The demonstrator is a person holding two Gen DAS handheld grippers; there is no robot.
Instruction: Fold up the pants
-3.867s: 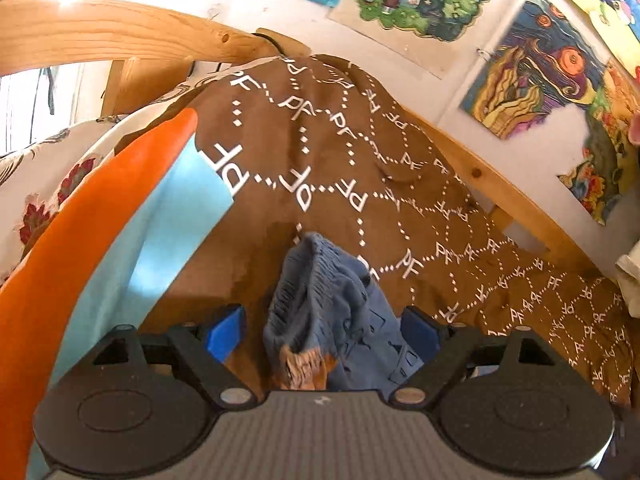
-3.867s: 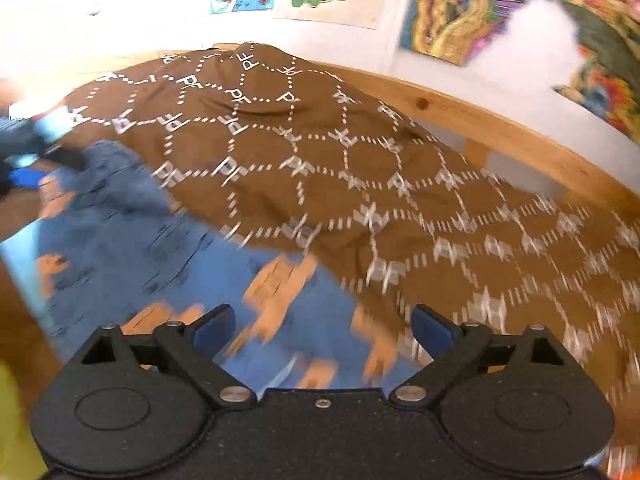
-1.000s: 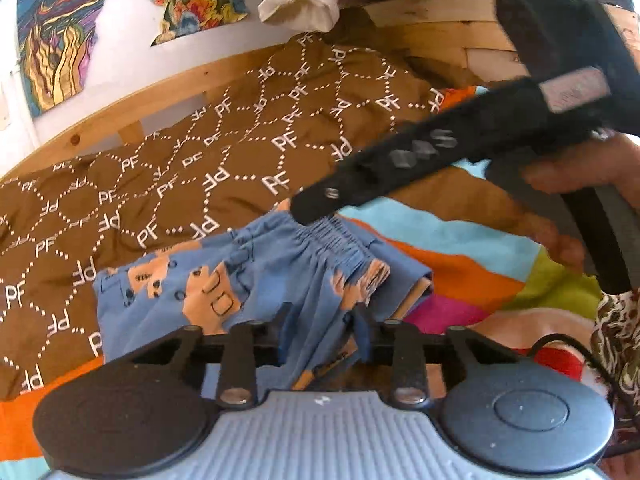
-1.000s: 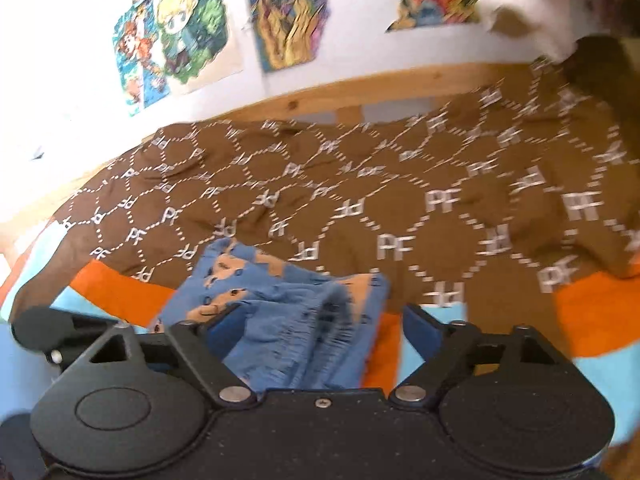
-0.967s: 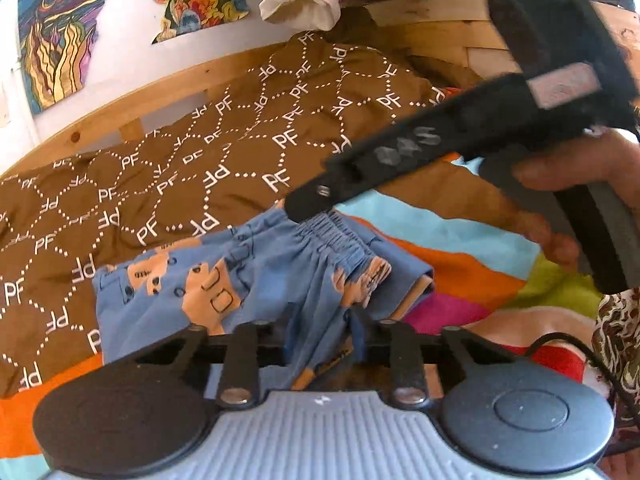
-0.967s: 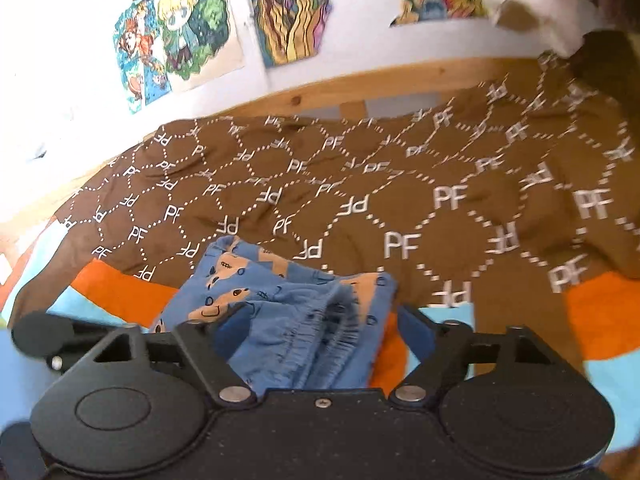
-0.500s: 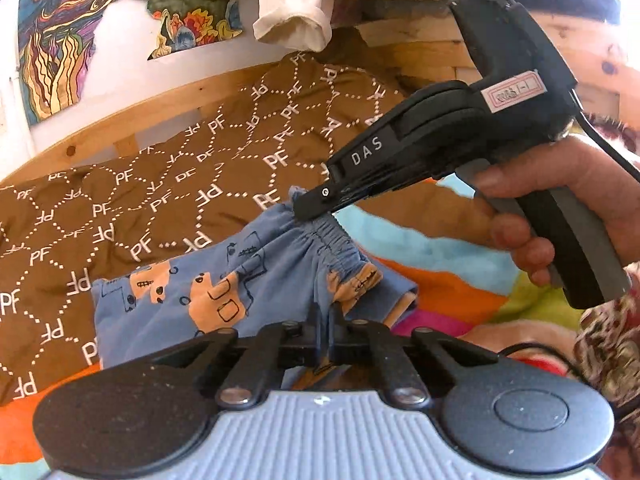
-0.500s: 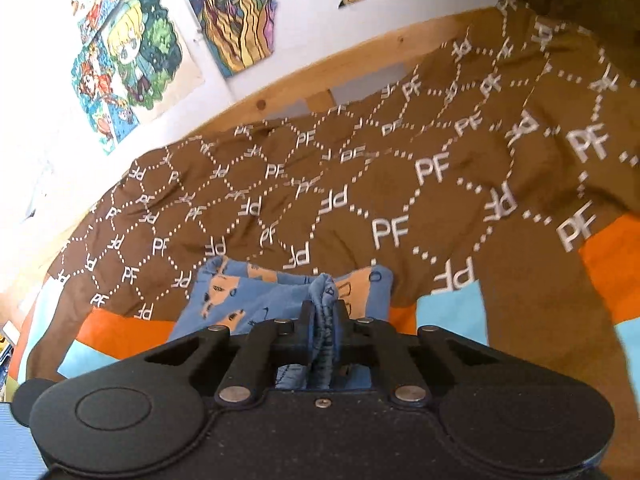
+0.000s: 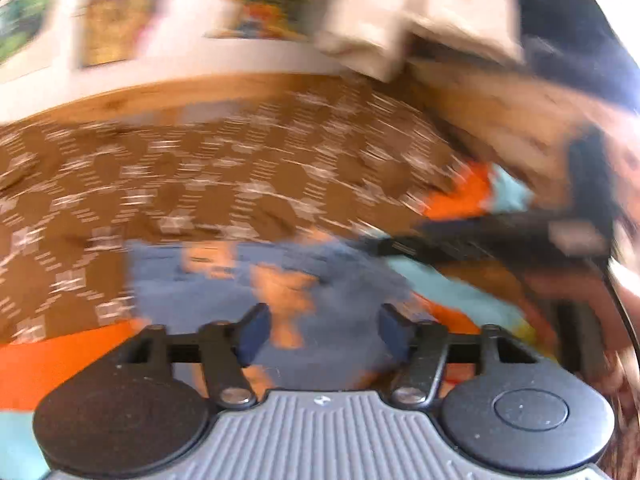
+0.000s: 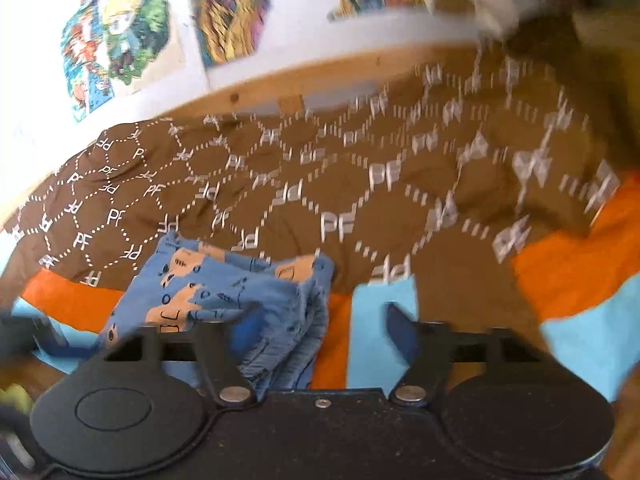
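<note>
The small blue pants (image 9: 248,280) with orange truck prints lie folded on the bed; the left wrist view is blurred by motion. My left gripper (image 9: 322,334) is open just above their near edge. In the right wrist view the pants (image 10: 224,292) lie bunched at lower left, waistband toward me. My right gripper (image 10: 320,332) is open, its left finger over the pants. The right gripper's black body (image 9: 500,236) shows at the right of the left wrist view.
The bed carries a brown quilt (image 10: 360,184) with white PF lettering over an orange and light-blue cover (image 10: 568,264). A wooden bed rail (image 10: 320,72) and a wall with colourful posters (image 10: 120,36) lie behind. Pale clothes (image 9: 380,40) hang at the upper right.
Both grippers were shut on the pants' waistband half a second ago and are now open. The pants have dropped onto the bed, and both cameras are swinging.
</note>
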